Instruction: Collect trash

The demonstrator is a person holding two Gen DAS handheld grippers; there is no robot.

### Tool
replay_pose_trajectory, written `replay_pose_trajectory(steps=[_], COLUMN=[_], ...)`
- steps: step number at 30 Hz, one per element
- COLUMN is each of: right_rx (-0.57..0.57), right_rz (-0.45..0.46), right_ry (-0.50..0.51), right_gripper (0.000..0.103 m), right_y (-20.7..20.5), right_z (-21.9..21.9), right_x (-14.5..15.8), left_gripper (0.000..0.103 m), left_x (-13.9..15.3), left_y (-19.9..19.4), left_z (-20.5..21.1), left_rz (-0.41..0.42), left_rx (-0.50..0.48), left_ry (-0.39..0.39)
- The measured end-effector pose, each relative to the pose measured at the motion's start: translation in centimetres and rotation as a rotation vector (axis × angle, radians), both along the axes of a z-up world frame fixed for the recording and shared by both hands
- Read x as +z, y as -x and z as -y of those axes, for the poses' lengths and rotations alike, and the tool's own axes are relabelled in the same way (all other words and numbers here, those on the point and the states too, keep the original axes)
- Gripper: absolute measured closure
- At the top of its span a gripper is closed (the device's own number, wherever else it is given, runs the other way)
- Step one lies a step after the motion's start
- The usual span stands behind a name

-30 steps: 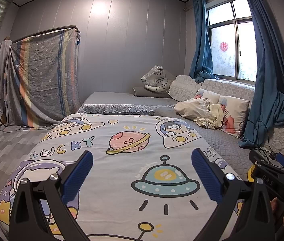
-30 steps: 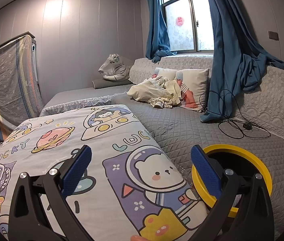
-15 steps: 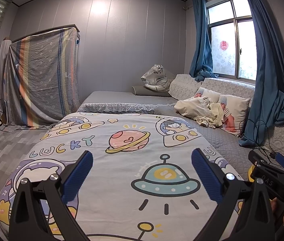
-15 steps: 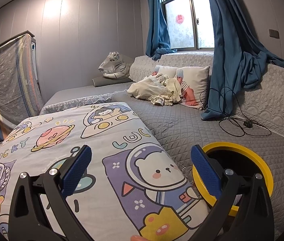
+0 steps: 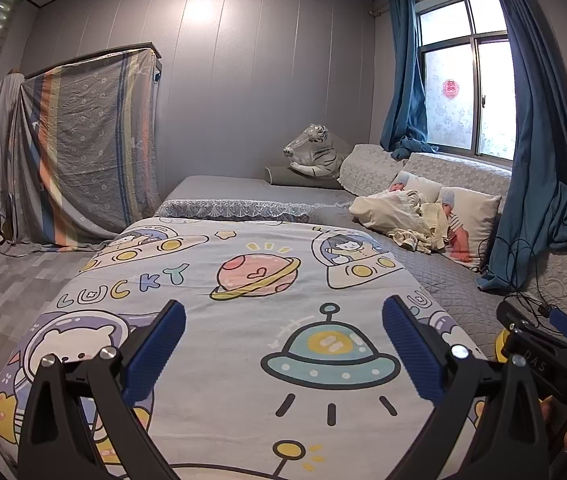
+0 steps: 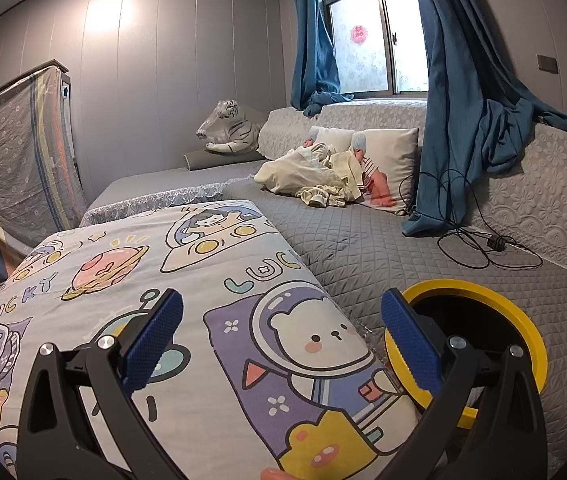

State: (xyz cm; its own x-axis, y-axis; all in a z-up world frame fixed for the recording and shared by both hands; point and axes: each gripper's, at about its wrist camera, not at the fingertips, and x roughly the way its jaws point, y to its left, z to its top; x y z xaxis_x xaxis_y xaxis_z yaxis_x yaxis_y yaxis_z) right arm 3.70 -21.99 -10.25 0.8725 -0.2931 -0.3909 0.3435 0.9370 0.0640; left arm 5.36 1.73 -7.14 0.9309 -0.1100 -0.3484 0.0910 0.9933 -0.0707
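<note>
I hold both the left gripper (image 5: 283,334) and right gripper (image 6: 282,326) wide open, empty; yellow-rimmed bin (image 6: 495,304) sits lower right, behind the right finger.

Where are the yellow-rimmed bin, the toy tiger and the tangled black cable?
yellow-rimmed bin (image 6: 523,312): right wrist view, on its far rim.
toy tiger (image 6: 229,130): right wrist view, on its striped body.
black cable (image 6: 459,240): right wrist view, on the loops on the grey cover.

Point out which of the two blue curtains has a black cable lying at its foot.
The wide blue curtain right of the window, draped over the sofa back. The black cable loops beside its hem; the narrow curtain left has none.
</note>
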Motion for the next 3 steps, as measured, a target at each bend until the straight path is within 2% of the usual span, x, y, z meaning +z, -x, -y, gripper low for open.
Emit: replay_pose_trajectory(steps=[3], right_rx=[-0.001], right_rz=[-0.001], right_ry=[-0.001], right_gripper=[0.008], right_y=[0.00], right_z=[-0.01], right_x=[-0.09], left_gripper=[0.008], left_x=[0.01], left_y=[-0.07], left_z=[-0.06], left_rz=[-0.003], left_rx=[-0.002], left_ry=[0.001])
